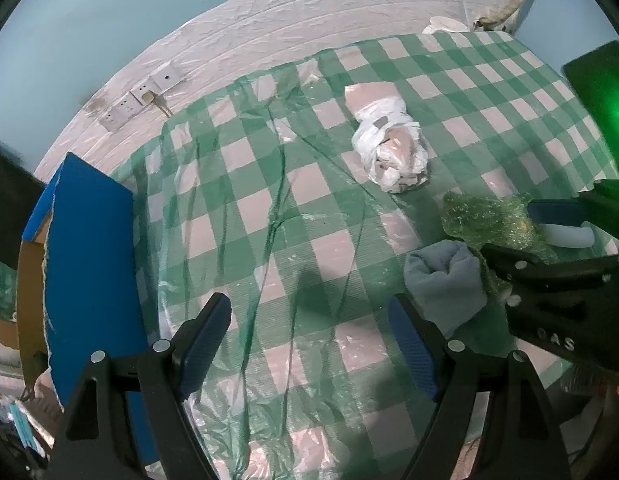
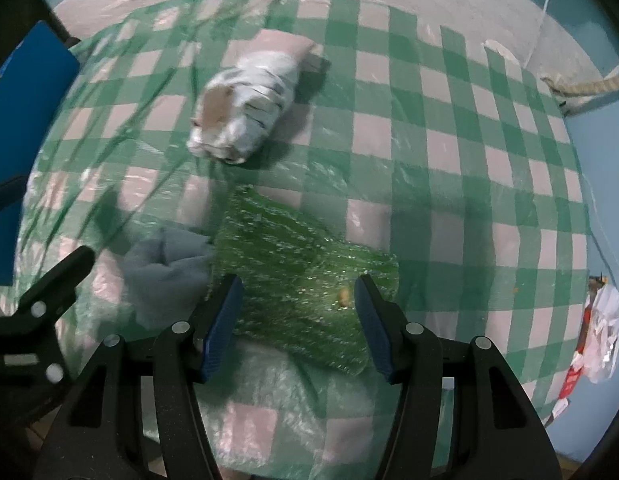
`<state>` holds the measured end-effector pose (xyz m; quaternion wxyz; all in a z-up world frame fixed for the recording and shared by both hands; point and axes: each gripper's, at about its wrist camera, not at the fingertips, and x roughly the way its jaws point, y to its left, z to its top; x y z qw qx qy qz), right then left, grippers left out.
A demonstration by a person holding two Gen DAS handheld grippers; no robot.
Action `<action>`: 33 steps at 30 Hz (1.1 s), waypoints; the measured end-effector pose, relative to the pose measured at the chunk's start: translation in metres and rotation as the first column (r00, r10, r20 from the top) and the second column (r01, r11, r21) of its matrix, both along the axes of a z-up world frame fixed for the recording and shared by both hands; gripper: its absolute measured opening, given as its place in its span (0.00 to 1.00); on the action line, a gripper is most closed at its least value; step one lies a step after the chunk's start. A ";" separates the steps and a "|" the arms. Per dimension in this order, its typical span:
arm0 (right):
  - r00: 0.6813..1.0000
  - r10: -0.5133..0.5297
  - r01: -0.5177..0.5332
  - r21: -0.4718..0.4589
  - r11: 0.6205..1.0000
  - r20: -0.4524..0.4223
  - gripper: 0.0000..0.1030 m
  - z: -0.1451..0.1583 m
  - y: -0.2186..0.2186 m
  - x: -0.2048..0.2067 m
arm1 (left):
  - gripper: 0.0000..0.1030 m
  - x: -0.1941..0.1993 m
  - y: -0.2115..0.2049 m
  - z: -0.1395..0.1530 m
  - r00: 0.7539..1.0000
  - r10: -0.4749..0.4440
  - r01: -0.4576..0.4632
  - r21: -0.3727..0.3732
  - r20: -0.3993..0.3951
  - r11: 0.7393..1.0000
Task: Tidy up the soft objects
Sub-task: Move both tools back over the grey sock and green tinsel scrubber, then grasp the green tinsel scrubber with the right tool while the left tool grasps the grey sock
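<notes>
Green bubble wrap (image 2: 305,276) flat on the checked tabletop (image 2: 449,152), directly below the right tongs (image 2: 297,320); jaws parted to either side of it, pads clear of it, nothing held; grey rolled cloth (image 2: 169,268) touching the wrap's left edge; left tongs (image 1: 309,344) spread wide over bare tabletop, empty, the cloth just to their right. Farther back, bundle wrapped in white plastic (image 2: 245,112) lying alone, well apart from both; blue box (image 1: 89,264) at the left edge, probably the bin for sorting. Step in hand, judging by the pose: reaching for the wrap. Next: lower, pinch a raised edge; thin sheet, liable to slip or drag the tabletop's plastic cover.
</notes>
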<state>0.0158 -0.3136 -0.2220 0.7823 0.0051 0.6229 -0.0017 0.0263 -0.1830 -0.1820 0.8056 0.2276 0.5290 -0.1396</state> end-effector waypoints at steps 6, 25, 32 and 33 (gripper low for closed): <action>1.000 -0.017 0.017 0.025 1.000 -0.012 0.57 -0.013 -0.009 0.001 | 0.80 0.000 -0.009 -0.004 1.000 -0.015 0.015 -0.001 -0.011 1.000; 0.999 0.018 -0.021 0.076 0.997 0.051 0.10 -0.009 -0.011 -0.017 | 0.80 -0.004 -0.024 -0.011 0.999 -0.039 0.039 0.008 -0.024 0.999; 0.997 -0.014 0.009 0.069 0.998 0.076 0.10 0.006 -0.024 -0.015 | 0.80 -0.003 -0.030 -0.008 0.998 -0.043 0.041 -0.032 -0.048 0.999; 0.997 -0.018 0.013 0.066 0.998 0.079 0.10 0.007 -0.026 -0.015 | 0.80 -0.004 -0.031 -0.008 0.998 -0.045 0.043 -0.038 -0.051 0.998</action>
